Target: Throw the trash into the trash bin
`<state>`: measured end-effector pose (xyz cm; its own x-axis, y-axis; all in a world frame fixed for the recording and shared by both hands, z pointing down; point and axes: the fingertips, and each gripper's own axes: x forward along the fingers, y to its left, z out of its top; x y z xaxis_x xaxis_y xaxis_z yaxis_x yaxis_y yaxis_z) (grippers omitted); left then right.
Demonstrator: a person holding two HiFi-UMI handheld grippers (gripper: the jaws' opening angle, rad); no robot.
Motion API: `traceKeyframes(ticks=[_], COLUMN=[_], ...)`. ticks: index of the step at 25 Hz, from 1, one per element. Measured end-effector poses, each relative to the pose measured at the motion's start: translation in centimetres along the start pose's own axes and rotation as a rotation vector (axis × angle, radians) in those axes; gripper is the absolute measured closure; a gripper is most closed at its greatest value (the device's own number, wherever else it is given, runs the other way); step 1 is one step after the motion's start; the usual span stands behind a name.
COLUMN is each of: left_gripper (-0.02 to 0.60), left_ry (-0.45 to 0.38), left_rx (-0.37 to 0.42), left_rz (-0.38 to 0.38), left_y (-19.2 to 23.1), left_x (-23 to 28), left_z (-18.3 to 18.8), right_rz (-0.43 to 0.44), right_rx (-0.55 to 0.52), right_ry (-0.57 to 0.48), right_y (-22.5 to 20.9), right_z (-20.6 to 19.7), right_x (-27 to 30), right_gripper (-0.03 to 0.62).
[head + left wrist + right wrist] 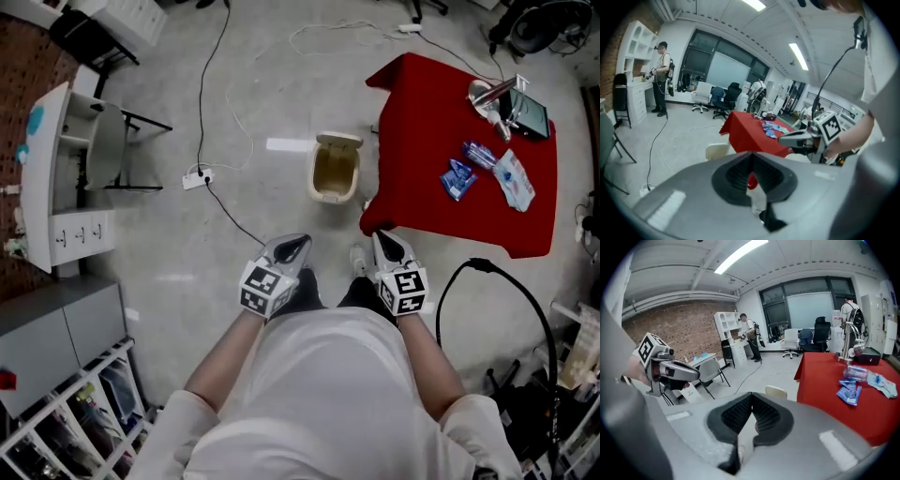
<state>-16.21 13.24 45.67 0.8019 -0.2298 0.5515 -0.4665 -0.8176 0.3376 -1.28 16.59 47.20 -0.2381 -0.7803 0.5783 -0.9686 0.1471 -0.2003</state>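
Trash bin (335, 169) beside red table (431, 112) edge, cable (201, 122) across floor (178, 262) at left

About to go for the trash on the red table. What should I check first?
1. Trash bin lid open, bin standing beside the red table: ok.
2. Trash on the table, blue wrappers and a white wrapper in plain view: ok.
3. Left gripper empty: ok.
4. Right gripper empty: ok.
5. Jaws apart for a pick: not ok, both pairs are together.
6. Walking path to the table: cannot tell; a black cable lies left of the bin.
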Motion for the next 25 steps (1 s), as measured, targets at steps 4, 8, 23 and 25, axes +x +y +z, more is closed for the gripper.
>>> traceKeyframes(ticks=[4,8,23,25], left_gripper=[0.578,0.578,0.577,0.577], left_ry=[-0.023,-0.047,-0.039,-0.041], left_rx=[-0.004,0.059,0.125,0.151], left_rz=[-0.007,-0.014,-0.106,-0.105], left_y=[-0.1,-0.1,0.0,-0.4], left_x=[-1.0,-1.8,-2.8,-2.3], left_z=[1.5,2.6,4.0,4.6], right_rz=[-0.018,-0.045,-0.133,-0.138], right_rx=[0.0,-0.006,0.039,0.048], right_ry=[-0.033,-0.061,-0.103,-0.108], right_y=[0.2,0.9,3.8,3.3], right_z=[1.3,2.3,3.1,3.1], right_x=[-1.0,-1.7,-2.9,-3.2], right_gripper=[0.592,0.592,0.592,0.592])
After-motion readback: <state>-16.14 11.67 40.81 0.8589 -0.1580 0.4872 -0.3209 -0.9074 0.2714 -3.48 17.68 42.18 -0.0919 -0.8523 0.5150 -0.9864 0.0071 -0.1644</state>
